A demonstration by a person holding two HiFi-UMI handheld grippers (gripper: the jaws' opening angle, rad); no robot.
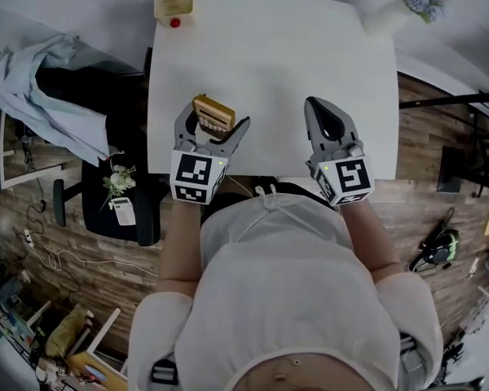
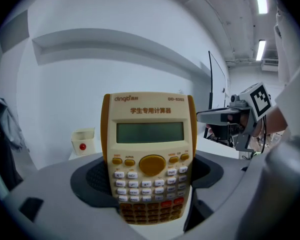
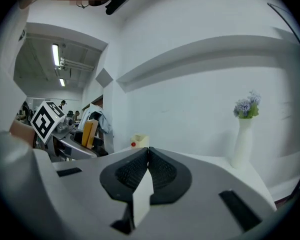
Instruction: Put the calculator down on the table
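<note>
Both grippers are over the near edge of the white table (image 1: pixel 277 63); the left gripper (image 1: pixel 213 120) is clamped on the calculator (image 1: pixel 214 111), which stands upright between its jaws at the table's near left, keys towards that gripper's camera; the right gripper (image 1: pixel 319 108) has its jaws pressed together on nothing; a vase (image 1: pixel 385 16) stands far right; a cream box (image 1: pixel 175 5) far left.
</note>
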